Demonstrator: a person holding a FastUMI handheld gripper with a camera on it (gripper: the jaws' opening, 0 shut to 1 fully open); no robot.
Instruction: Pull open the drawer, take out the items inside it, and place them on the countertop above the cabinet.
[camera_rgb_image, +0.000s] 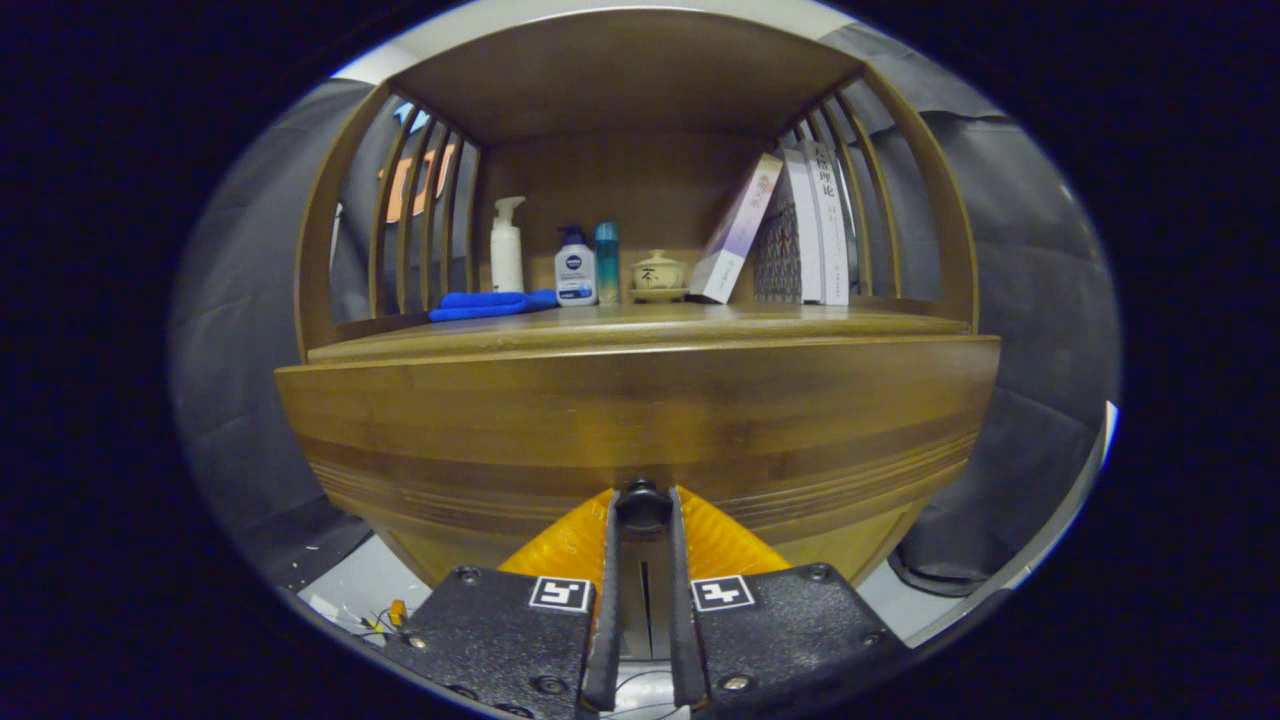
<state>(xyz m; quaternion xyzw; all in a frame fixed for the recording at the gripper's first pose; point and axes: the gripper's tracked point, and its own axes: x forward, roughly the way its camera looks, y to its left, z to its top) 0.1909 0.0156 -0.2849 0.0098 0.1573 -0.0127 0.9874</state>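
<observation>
Gripper jaws clamped from both sides on the small dark round knob at the centre of the brown wooden drawer front. Drawer sits below the wooden tabletop, which carries a folded blue cloth, bottles and leaning books.

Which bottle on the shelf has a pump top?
The tall white bottle, leftmost behind the blue cloth. The short bottle and teal one beside it have caps instead.

Tongs level, fingers nearly together, pinching a small dark knob.
</observation>
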